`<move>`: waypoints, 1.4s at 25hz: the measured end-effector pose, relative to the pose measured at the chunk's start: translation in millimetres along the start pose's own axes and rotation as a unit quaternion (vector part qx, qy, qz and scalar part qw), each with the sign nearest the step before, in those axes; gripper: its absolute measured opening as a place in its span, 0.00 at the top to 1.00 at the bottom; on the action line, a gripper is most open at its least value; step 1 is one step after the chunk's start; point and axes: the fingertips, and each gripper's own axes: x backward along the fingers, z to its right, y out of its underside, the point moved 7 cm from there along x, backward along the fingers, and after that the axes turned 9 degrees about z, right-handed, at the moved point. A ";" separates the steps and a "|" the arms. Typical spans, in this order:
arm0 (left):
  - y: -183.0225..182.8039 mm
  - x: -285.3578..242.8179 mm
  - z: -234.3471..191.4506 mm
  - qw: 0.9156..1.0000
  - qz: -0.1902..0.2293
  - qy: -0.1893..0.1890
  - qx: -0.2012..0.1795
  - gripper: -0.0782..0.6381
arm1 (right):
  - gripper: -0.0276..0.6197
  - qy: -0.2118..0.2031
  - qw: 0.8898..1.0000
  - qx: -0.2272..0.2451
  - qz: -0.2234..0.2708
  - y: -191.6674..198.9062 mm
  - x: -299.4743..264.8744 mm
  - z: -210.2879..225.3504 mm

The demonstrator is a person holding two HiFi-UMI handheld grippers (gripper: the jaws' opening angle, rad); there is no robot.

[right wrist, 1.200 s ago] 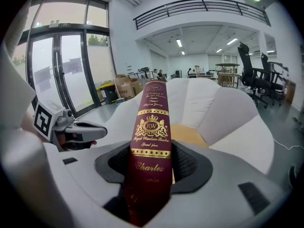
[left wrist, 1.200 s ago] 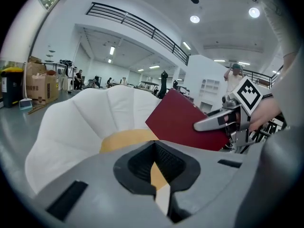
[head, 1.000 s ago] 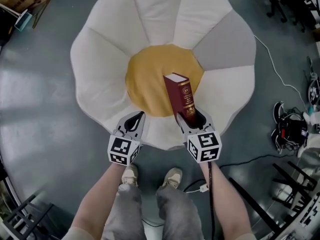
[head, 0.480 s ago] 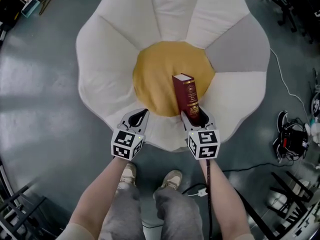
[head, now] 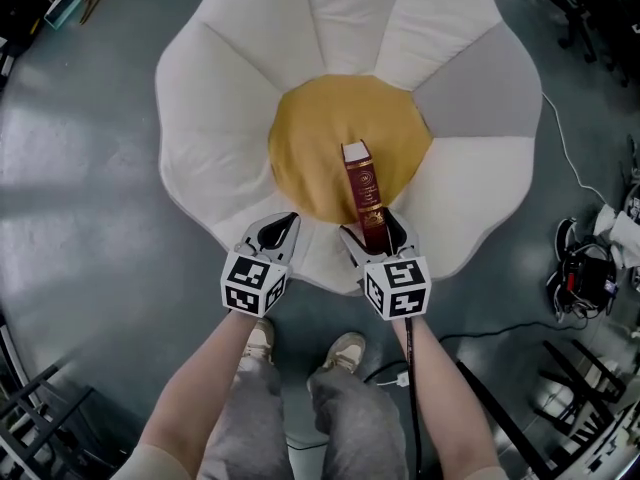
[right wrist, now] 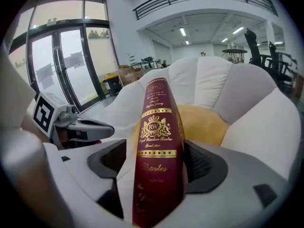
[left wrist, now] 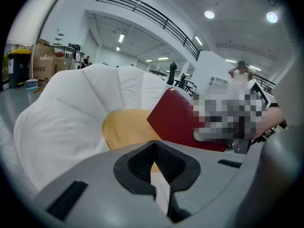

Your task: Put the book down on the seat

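I see a dark red book (head: pixel 362 190) with gold lettering, gold bands and a gold crest on its spine. The seat (head: pixel 215 98) is patterned like a flower: white petals, one grey petal (head: pixel 480 78) and a mustard-yellow centre (head: pixel 310 138). The floor (head: pixel 90 238) is glossy grey, the trousers (head: pixel 255 418) are grey and the shoes (head: pixel 345 353) beige.

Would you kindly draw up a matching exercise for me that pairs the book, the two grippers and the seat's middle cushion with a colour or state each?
1 book
2 left gripper
3 right gripper
4 seat's middle cushion

A yellow
B jaws together, empty
C dark red, gold print
D jaws apart

Pairs: 1-C, 2-B, 3-D, 4-A. The right gripper's jaws have just been opening, with the book between them.
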 end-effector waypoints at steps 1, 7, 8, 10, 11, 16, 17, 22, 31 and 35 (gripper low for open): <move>-0.5 2.0 1.2 1.000 0.000 -0.001 0.002 0.89 | 0.41 -0.004 1.000 -0.005 0.001 0.2 1.0 -3.2; -4.4 17.2 5.7 1.000 -0.007 -0.005 0.010 0.89 | 0.38 -0.009 1.000 -0.022 -0.012 6.7 11.5 -18.8; -4.8 19.8 5.9 1.000 -0.009 -0.005 0.009 0.89 | 0.38 -0.009 1.000 -0.024 -0.014 8.1 13.0 -20.2; -6.5 24.4 5.7 1.000 -0.011 -0.006 0.007 0.89 | 0.38 -0.008 0.999 -0.029 -0.017 10.0 15.6 -21.2; -7.9 26.6 5.7 1.000 -0.011 -0.007 0.007 0.89 | 0.38 -0.006 0.999 -0.033 -0.018 10.3 17.3 -20.7; -22.8 40.1 8.1 1.000 -0.006 -0.012 0.008 0.89 | 0.39 0.005 0.998 -0.069 -0.010 -0.4 31.9 -14.9; -27.8 43.2 9.6 1.000 -0.004 -0.013 0.009 0.89 | 0.39 0.009 0.997 -0.072 -0.007 -5.1 36.6 -13.6; -63.3 63.1 21.8 1.000 0.010 -0.018 0.013 0.89 | 0.39 0.016 0.998 -0.060 0.007 -38.4 65.5 -15.3; -171.6 114.4 49.0 0.999 0.049 -0.018 -0.007 0.89 | 0.59 0.048 0.995 -0.055 0.068 -141.0 150.1 -21.0; -230.1 149.1 66.6 0.997 0.071 -0.020 -0.014 0.89 | 0.73 0.065 0.991 -0.051 0.102 -197.8 205.6 -30.7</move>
